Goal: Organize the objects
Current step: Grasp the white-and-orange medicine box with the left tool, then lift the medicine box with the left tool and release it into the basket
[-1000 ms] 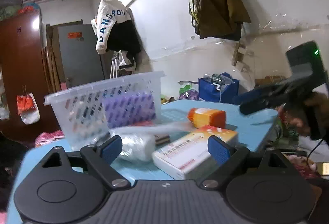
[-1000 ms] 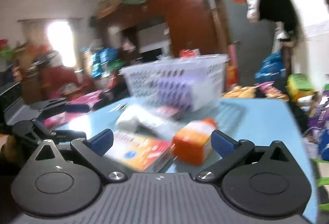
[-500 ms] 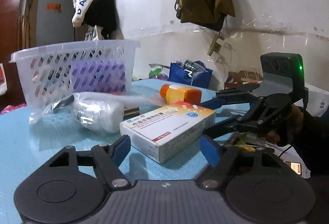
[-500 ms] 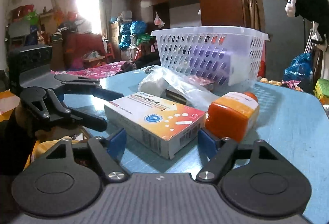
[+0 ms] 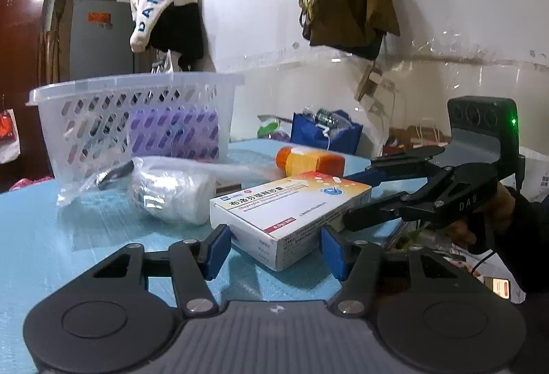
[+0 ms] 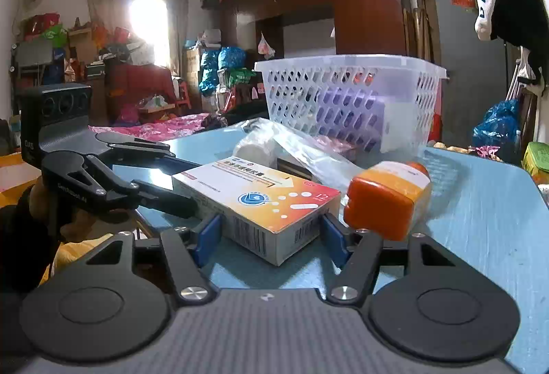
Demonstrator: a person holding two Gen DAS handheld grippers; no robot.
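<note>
Both grippers work the medicine box from opposite ends, so the likely failure is a tug-of-war: it could twist or skid into the orange bottle just behind it. The left gripper and right gripper have just been closing, jaws half apart, straddling box corners without a clear clamp. Beyond the box lie a bagged roll, then the white basket.
</note>
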